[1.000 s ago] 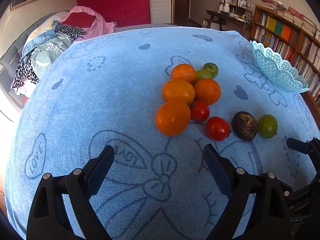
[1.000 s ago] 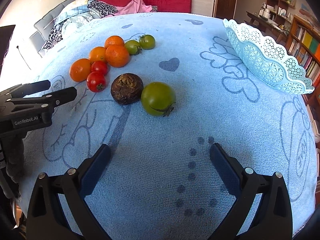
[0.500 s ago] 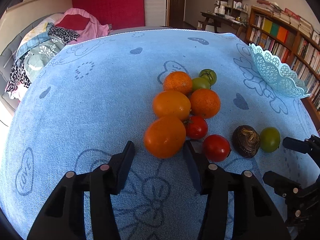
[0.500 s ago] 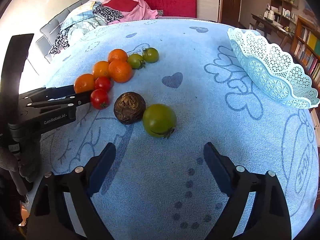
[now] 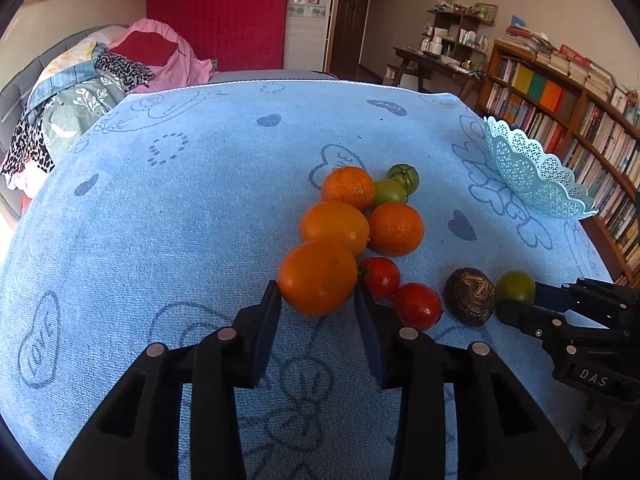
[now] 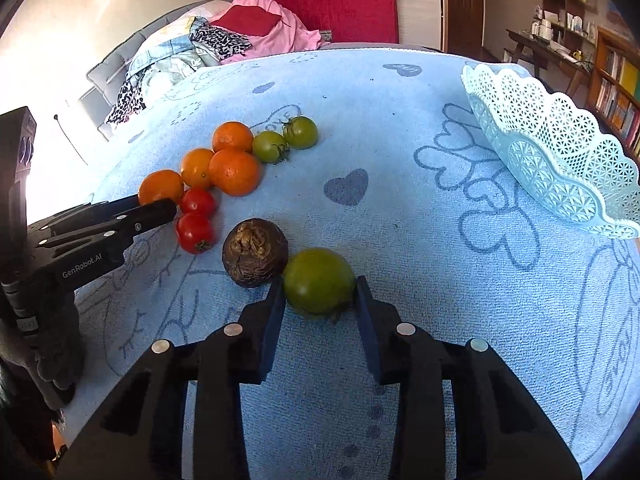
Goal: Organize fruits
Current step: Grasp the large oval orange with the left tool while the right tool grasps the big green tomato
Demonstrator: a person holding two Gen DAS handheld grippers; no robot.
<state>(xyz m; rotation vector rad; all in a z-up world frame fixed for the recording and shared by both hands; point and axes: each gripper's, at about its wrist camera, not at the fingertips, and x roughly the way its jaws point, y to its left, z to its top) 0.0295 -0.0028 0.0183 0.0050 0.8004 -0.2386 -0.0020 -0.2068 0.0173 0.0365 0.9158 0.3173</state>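
Note:
Fruit lies in a cluster on the blue towel. My left gripper is shut on the nearest orange, a finger touching each side. My right gripper is shut on a big green tomato, which also shows in the left wrist view. A dark brown wrinkled fruit touches that tomato on its left. Two red tomatoes lie beside the left gripper's fingers. Three more oranges and two small green tomatoes lie behind.
A pale blue lattice basket stands at the right of the towel, tilted up at its rim; it also shows in the left wrist view. Clothes are piled on a sofa beyond the far left edge. Bookshelves stand at the right.
Both grippers moved forward and closed: the left onto the nearest orange, the right onto the big green tomato. The fruit has not visibly shifted on the towel.

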